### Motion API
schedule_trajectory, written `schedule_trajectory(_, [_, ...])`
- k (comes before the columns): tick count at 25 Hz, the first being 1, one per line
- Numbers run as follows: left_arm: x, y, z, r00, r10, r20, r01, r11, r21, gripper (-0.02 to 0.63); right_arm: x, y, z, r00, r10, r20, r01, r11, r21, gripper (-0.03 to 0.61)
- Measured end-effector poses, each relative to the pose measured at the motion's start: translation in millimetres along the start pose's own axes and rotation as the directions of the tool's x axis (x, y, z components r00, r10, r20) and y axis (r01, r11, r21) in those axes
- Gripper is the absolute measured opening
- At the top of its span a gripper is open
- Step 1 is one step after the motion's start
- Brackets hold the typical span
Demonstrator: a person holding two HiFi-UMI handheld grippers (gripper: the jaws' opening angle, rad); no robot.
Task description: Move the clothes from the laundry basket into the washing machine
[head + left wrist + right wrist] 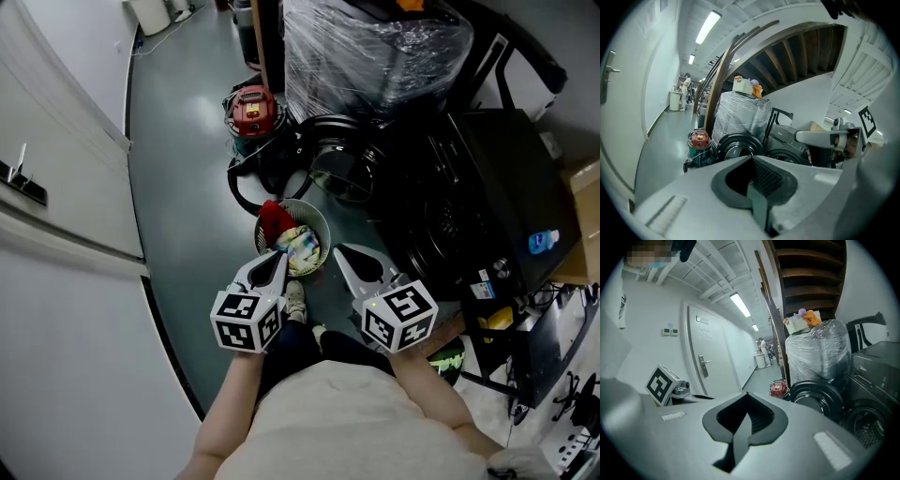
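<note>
Along the left, a white door [56,206], shut. At the top, a plastic-wrapped stack [375,47], parked behind the work area, out of the way. To the right, the dark washing machine [487,187], with its round hatch [339,164] swung wide toward the open floor, probably for loading straight in. Beyond the hatch, a red vacuum [251,108], hose looped on the floor.

Nearer, just ahead of the person's feet, the laundry basket [319,217], set on the floor close beside the hatch, most likely to keep the carry short. Inside it, the clothes [302,248]: a red piece against the far rim, a pale patterned bundle in the middle. No garment lifted out yet, by the look of it.

Lastly, the left gripper [278,253] and the right gripper [339,249], held side by side above the basket's near edge, tips forward. Both closed tight, jaw against jaw, with nothing between. Apparently poised for a first reach, with opening needed before any grab.
</note>
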State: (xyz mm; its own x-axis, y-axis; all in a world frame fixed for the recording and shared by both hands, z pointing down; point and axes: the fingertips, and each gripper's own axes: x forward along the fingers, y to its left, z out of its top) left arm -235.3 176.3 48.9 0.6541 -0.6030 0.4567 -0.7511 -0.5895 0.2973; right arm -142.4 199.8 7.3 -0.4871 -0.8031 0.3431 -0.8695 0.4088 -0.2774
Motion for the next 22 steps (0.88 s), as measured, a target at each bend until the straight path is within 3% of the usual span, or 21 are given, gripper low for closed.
schedule_trajectory(6, [37.5, 45.9, 42.1, 0.999, -0.022, 0.034, 0.022, 1.000, 0.004, 0.002, 63.9, -18.5, 30.5, 1.000, 0.018, 0.000, -0.018, 1.000, 0.013, 0.023])
schedule_trajectory(9, [56.3, 61.1, 56.0, 0.998, -0.060, 0.011, 0.060, 0.998, 0.030, 0.002, 93.3, -23.0, 39.6, 1.000, 0.016, 0.002, -0.016, 1.000, 0.025, 0.023])
schedule_trajectory(15, [84.7, 100.1, 67.1, 0.994, -0.096, -0.055, 0.099, 0.994, 0.055, 0.002, 137.9, -26.1, 39.0, 0.999, 0.002, -0.040, -0.001, 0.999, 0.032, 0.025])
schedule_trajectory(22, [97.9, 129.1, 58.4, 0.995, -0.058, -0.083, 0.057, 0.998, -0.008, 0.002, 170.3, -30.5, 30.2, 0.991, 0.026, -0.131, -0.030, 0.999, -0.032, 0.025])
